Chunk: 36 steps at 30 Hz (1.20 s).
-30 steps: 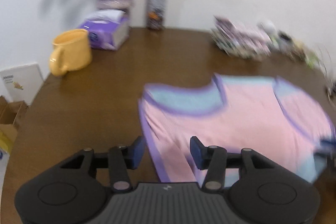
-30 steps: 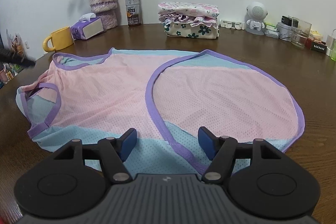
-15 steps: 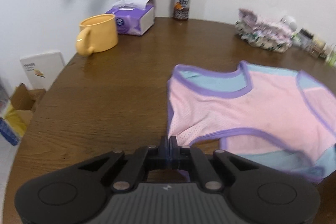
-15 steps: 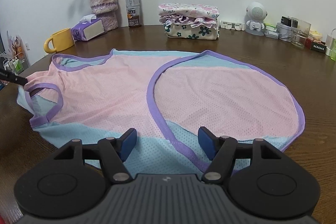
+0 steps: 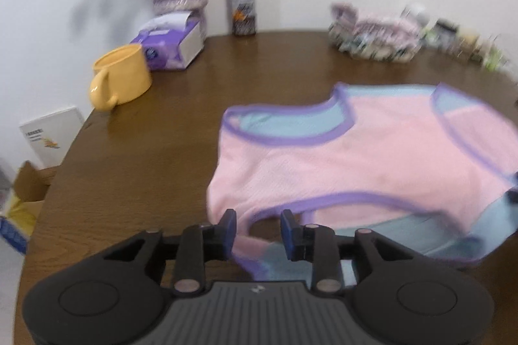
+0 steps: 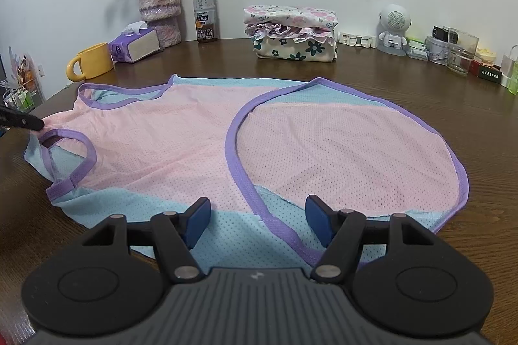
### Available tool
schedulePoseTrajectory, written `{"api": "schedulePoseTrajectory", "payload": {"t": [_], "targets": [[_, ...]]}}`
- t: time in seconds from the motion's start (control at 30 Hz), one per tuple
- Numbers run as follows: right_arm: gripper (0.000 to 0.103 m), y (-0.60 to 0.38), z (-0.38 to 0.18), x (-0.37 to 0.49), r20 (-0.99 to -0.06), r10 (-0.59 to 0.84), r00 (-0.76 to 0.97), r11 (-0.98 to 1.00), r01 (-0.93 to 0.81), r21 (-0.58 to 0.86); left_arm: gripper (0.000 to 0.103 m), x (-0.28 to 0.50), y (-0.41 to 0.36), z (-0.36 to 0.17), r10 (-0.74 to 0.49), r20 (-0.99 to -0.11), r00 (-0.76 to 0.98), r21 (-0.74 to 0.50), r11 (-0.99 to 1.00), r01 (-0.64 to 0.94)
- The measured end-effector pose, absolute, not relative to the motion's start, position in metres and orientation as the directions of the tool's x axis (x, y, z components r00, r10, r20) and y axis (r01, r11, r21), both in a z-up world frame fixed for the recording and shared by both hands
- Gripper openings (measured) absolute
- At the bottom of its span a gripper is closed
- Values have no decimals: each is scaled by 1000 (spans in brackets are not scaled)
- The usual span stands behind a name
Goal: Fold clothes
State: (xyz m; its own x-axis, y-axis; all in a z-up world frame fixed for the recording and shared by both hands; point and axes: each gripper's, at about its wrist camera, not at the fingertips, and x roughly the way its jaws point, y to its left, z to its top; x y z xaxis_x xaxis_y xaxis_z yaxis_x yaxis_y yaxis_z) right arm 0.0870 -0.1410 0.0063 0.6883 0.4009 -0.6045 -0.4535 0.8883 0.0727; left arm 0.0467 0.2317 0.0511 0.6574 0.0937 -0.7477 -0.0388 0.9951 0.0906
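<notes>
A pink and light-blue sleeveless top with purple trim (image 6: 181,147) lies flat on the brown table; its hem half is folded over (image 6: 343,150) on the right. It also shows in the left wrist view (image 5: 356,163). My left gripper (image 5: 258,228) is open, its fingers either side of the shoulder strap at the armhole. My right gripper (image 6: 258,223) is open just above the near light-blue edge of the top, astride the purple hem band. A left fingertip (image 6: 30,123) shows at the far left of the right wrist view.
A yellow mug (image 6: 92,61), a purple tissue box (image 6: 134,44), a vase of flowers (image 6: 158,8) and a tea bottle (image 6: 204,10) stand at the back left. A stack of folded floral clothes (image 6: 291,36) and small jars (image 6: 453,50) line the back. A cardboard box (image 5: 22,202) is beyond the table's left edge.
My left gripper was shut on the shoulder strap half a second ago and has now opened, leaving the strap on the table. My right gripper has stayed open in place.
</notes>
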Motion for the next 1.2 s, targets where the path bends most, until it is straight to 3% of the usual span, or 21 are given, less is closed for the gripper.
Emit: {"api": "schedulePoseTrajectory", "payload": {"t": [0.03, 0.1, 0.23, 0.37, 0.53, 0.57, 0.6, 0.83, 0.97, 1.2], "targets": [[66, -141, 6, 87, -605, 401, 688, 888, -454, 72, 5, 45, 233, 47, 87, -756, 649, 90, 996, -28], [66, -141, 6, 86, -605, 402, 687, 887, -456, 71, 5, 38, 237, 46, 68, -758, 648, 69, 997, -24], [67, -141, 6, 86, -607, 400, 687, 886, -459, 65, 15, 19, 243, 62, -23, -719, 695, -39, 999, -8], [68, -139, 6, 87, -610, 396, 687, 886, -460, 56, 29, 16, 227, 70, -61, -703, 709, -15, 997, 71], [68, -138, 6, 86, -610, 396, 686, 885, -461, 57, 28, 28, 199, 54, -102, -742, 663, 33, 982, 188], [68, -138, 6, 85, -611, 396, 685, 885, -462, 55, 10, 28, 194, 49, -89, -761, 643, 65, 975, 213], [68, -138, 6, 85, -612, 396, 684, 884, -464, 54, 0, 28, 188, 44, -72, -780, 622, 101, 966, 239], [68, -138, 6, 83, -611, 404, 681, 879, -474, 52, 3, 0, 204, 42, 11, -798, 603, 147, 973, 177], [68, -138, 6, 84, -610, 404, 682, 878, -475, 51, 12, -7, 219, 57, -56, -755, 653, 35, 991, 126], [64, -129, 17, 80, -601, 456, 657, 852, -517, 82, 22, 20, 221, 63, -12, -739, 673, 53, 996, 75]]}}
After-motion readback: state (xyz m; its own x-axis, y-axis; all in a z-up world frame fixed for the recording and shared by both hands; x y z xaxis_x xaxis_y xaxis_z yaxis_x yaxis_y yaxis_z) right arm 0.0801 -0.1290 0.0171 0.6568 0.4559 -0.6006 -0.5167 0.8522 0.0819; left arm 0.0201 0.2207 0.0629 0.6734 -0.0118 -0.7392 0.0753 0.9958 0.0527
